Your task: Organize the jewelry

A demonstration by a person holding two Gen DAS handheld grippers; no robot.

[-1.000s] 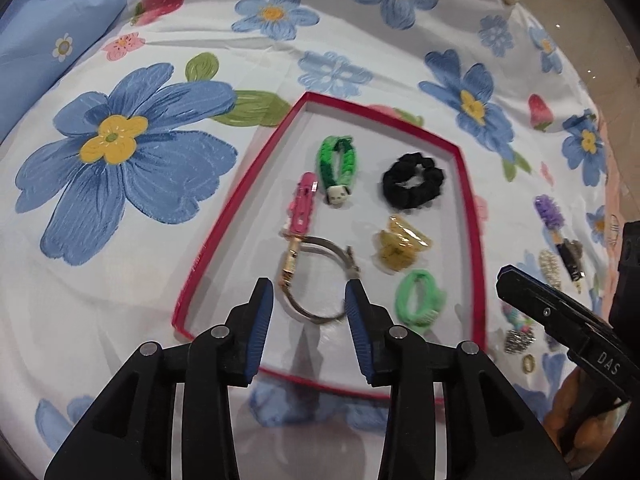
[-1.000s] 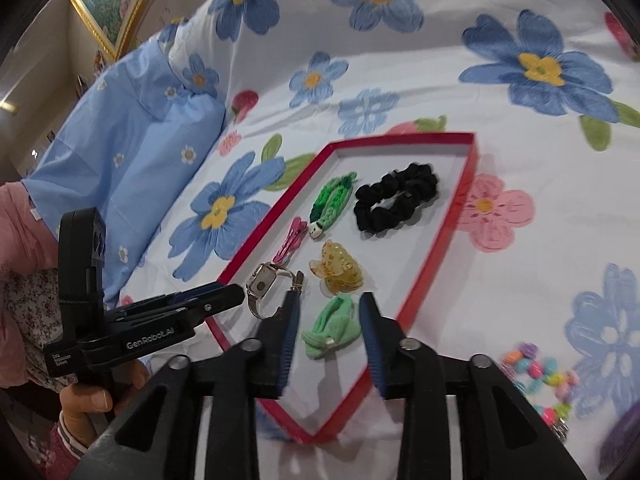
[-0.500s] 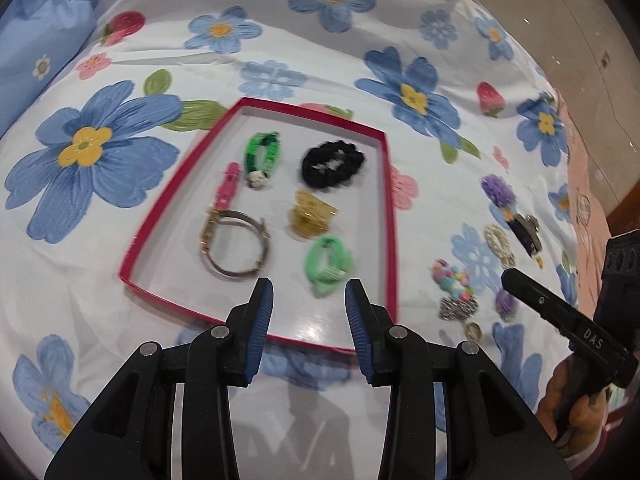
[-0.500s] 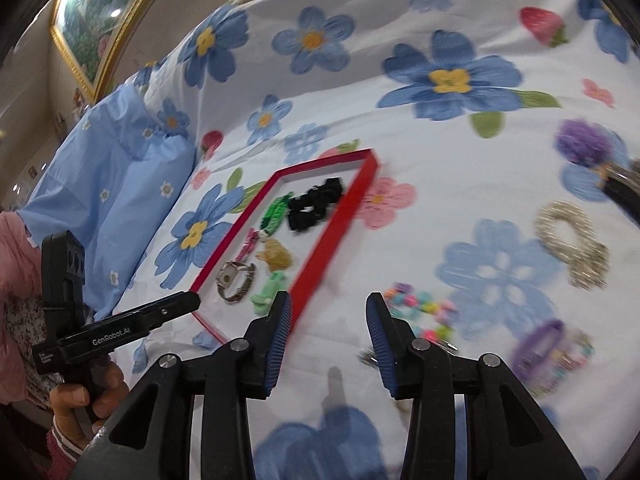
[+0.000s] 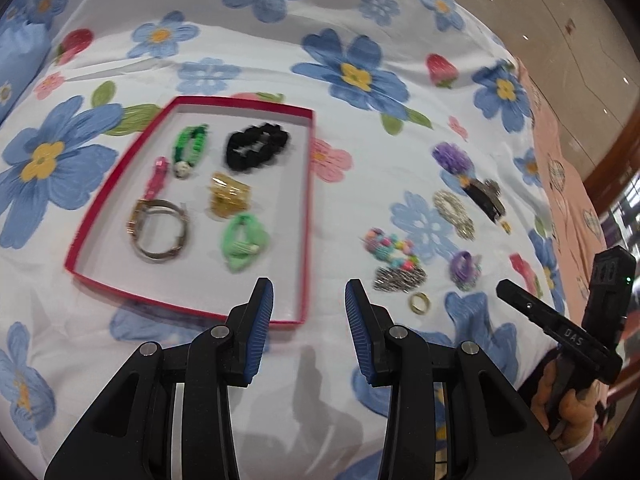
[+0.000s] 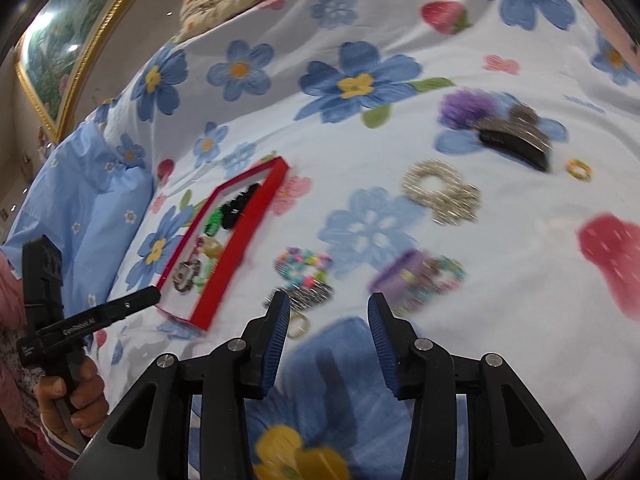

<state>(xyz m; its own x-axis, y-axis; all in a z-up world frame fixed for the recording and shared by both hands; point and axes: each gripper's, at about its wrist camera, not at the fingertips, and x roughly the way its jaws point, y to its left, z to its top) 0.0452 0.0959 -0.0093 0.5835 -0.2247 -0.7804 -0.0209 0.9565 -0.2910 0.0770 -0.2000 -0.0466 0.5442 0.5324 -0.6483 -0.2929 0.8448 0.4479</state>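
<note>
Left wrist view: six pieces already lie in the red tray (image 5: 308,216) at centre left, several more wait on the floral sheet (image 5: 380,168) at centre right, and left gripper (image 5: 309,312) and right gripper (image 6: 326,322) both stand apart, empty, the right's jaws just widened.

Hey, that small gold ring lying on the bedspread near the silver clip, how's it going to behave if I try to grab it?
The gold ring looks rigid and smooth, so it may slip between flat pads. It lies flat on the soft bedspread, so pressing down could sink it into the fabric rather than lift it. Being round, it would probably roll if tipped on edge.
</note>
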